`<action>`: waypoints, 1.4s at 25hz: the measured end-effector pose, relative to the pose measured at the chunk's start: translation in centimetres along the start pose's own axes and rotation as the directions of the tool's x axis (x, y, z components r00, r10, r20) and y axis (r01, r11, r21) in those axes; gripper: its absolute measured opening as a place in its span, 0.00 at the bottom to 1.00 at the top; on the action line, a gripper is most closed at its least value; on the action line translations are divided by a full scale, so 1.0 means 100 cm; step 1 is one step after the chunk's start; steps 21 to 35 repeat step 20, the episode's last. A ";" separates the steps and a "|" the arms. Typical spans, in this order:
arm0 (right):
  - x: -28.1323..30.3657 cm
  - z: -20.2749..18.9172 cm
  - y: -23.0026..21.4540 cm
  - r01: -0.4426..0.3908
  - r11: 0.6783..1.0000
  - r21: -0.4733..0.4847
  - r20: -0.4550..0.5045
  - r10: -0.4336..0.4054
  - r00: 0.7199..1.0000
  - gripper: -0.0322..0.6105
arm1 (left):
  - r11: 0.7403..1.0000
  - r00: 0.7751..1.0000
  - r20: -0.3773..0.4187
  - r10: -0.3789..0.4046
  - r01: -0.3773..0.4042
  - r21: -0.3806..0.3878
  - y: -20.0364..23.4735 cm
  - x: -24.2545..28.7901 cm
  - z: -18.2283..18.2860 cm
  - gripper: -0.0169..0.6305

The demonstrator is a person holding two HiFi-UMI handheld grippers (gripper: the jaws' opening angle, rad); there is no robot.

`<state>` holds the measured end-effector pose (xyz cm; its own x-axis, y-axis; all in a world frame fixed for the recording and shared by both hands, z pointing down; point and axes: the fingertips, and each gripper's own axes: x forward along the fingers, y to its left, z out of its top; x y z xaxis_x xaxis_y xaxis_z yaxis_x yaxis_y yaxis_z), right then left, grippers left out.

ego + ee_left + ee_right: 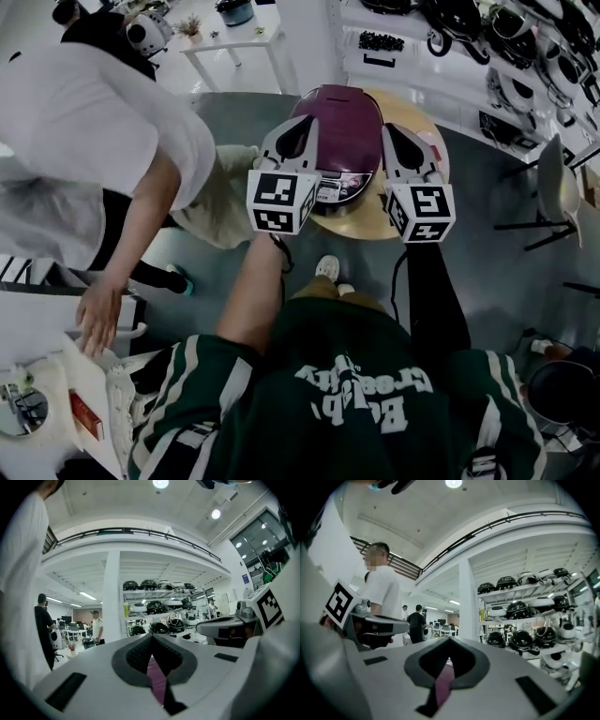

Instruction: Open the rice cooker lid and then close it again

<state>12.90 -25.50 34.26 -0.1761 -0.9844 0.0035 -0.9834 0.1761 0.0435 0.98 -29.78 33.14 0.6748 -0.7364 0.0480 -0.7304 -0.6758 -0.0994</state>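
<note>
The left gripper and right gripper hover side by side, each with its fingers clenched tip to tip on nothing. Only a purple sliver shows through the slit behind the tips. The purple rice cooker sits just below and between both pairs of fingers, lid down, on a round wooden surface. A person in a white shirt stands well left of the left fingers.

Grey floor, white shelving, round ceiling lights overhead.
</note>
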 end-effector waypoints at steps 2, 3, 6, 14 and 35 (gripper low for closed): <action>-0.001 0.002 -0.002 0.000 1.000 0.002 0.005 0.000 1.000 0.05 | 1.000 1.000 -0.002 0.001 -0.001 0.002 -0.003 0.002 -0.001 0.02; -0.001 0.003 -0.003 -0.001 1.000 0.000 0.007 0.001 1.000 0.05 | 1.000 1.000 -0.004 0.002 -0.002 0.003 -0.004 0.003 -0.001 0.02; -0.001 0.007 -0.009 0.004 1.000 0.004 0.008 -0.004 1.000 0.05 | 1.000 1.000 -0.015 0.002 -0.002 -0.002 -0.006 0.007 -0.001 0.02; 0.001 0.004 -0.014 0.012 1.000 0.014 0.014 -0.013 1.000 0.05 | 1.000 1.000 -0.023 0.005 -0.005 -0.004 -0.004 0.010 -0.007 0.02; 0.003 0.001 -0.013 0.011 1.000 0.011 0.012 -0.011 1.000 0.05 | 1.000 1.000 -0.027 0.007 -0.007 -0.010 -0.002 0.010 -0.012 0.02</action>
